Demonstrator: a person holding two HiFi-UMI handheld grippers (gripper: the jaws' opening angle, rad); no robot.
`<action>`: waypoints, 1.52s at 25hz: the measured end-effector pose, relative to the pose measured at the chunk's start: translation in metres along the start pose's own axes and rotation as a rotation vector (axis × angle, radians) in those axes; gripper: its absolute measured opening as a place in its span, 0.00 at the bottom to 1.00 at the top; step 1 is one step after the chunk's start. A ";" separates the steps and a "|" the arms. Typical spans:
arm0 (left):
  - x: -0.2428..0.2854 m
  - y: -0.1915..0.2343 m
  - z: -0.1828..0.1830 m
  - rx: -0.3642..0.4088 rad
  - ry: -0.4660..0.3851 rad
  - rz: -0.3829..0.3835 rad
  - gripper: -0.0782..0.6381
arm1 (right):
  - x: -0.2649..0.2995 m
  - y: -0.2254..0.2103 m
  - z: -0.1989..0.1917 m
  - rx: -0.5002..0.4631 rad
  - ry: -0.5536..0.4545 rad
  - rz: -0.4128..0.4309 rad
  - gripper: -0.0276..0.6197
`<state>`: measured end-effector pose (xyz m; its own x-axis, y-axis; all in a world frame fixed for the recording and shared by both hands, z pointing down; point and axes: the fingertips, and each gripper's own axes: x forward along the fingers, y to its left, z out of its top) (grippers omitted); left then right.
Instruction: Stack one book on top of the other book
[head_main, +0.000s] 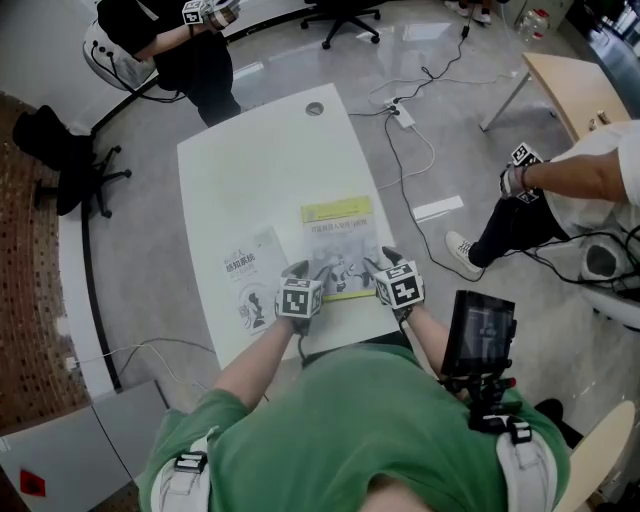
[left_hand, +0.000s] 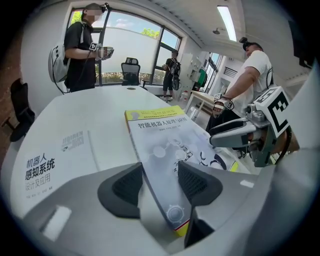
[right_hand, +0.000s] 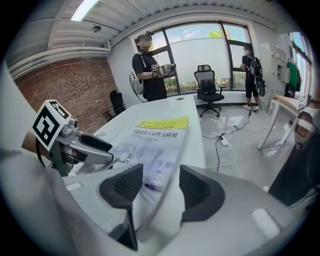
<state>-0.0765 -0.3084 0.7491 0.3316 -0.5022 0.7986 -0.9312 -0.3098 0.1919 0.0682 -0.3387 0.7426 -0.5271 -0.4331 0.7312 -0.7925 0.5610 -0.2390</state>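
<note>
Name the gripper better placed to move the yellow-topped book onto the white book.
Left, probably. The left gripper, jaws open, straddles the near corner of the yellow-topped book nearest the white book, so its carry is shortest. The right gripper, also open, straddles the other near corner.

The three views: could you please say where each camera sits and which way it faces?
Head view: on the person's head, steeply down at the white table; arms, left gripper, right gripper show.
Left gripper view: rides that gripper, facing along open jaws over the yellow-topped book; right gripper shows.
Right gripper view: likewise, mirrored; left gripper shows.
Both share that book.
</note>
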 end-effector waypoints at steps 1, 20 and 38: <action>0.001 -0.002 0.000 0.016 -0.001 -0.001 0.44 | 0.000 0.001 -0.003 -0.001 0.007 0.001 0.38; 0.028 -0.037 0.021 0.172 -0.031 -0.034 0.44 | -0.006 -0.059 -0.024 0.164 -0.020 0.034 0.44; 0.037 -0.064 0.045 0.232 -0.051 -0.065 0.44 | 0.003 -0.070 -0.006 0.432 -0.082 0.361 0.44</action>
<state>0.0024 -0.3437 0.7407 0.4022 -0.5136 0.7579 -0.8500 -0.5171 0.1007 0.1235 -0.3752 0.7655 -0.7961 -0.3308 0.5067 -0.6023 0.3512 -0.7169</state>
